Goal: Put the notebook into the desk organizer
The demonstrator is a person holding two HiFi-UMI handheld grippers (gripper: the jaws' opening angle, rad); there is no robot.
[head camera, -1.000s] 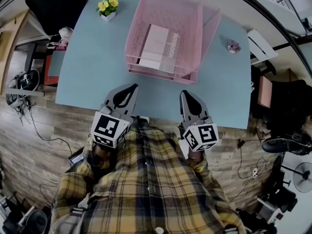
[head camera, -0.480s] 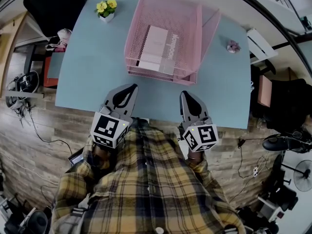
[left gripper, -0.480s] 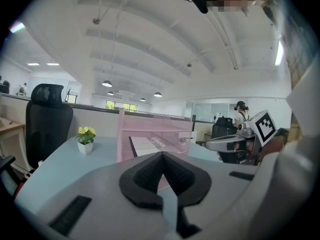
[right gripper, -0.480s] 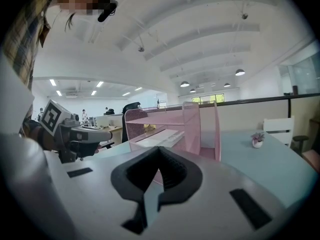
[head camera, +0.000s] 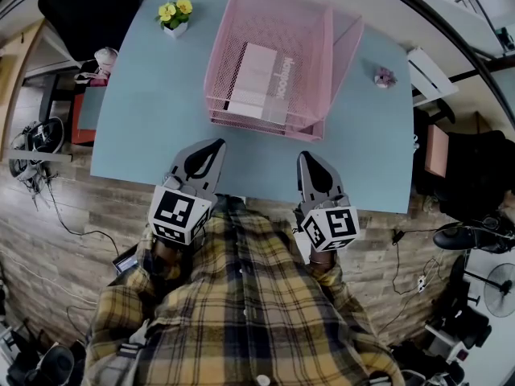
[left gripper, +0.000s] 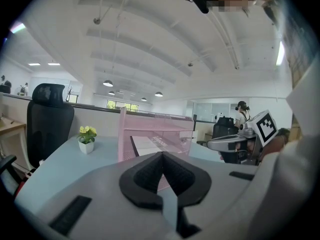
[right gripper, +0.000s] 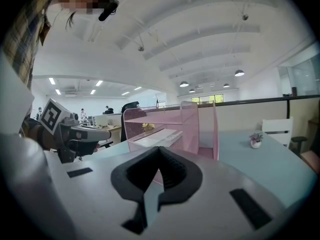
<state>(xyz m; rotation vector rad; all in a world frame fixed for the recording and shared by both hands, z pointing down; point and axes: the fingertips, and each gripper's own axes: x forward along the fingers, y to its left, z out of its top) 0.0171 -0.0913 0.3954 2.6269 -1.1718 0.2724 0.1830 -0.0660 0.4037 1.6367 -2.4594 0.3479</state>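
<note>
Seen from the head view, the light blue tabletop [head camera: 153, 95] carries a pink mesh desk organizer [head camera: 326, 51] near its far edge. The notebook [head camera: 256, 79] lies flat inside the organizer, in the wide left part. It has a pale cover with a dark strip at the near end. A small pot of yellow flowers [head camera: 177, 14] stands to the left of the organizer, and a tiny purple plant [head camera: 385, 76] stands to the right, both well apart from it. The left tool [head camera: 211, 149] and the right tool [head camera: 309, 164] are at the near edge of the tabletop, close to the person's plaid shirt [head camera: 241, 296] and well apart from the organizer.

Along the left gripper view, the left tool [left gripper: 162, 156] has its jaws together and nothing is between them. Beyond them stands the organizer [left gripper: 122, 134] with the notebook [left gripper: 147, 144] on a level under the top shelf. The yellow flowers [left gripper: 87, 136] are at the left, and the right tool [left gripper: 232, 142] shows at the right.

Along the right gripper view, the right tool [right gripper: 159, 151] is closed too — empty, pads touching. The organizer [right gripper: 205, 129] stands ahead with the notebook [right gripper: 159, 136] inside, the purple plant [right gripper: 256, 140] is at the right, and the left tool [right gripper: 92, 133] is at the left.
</note>
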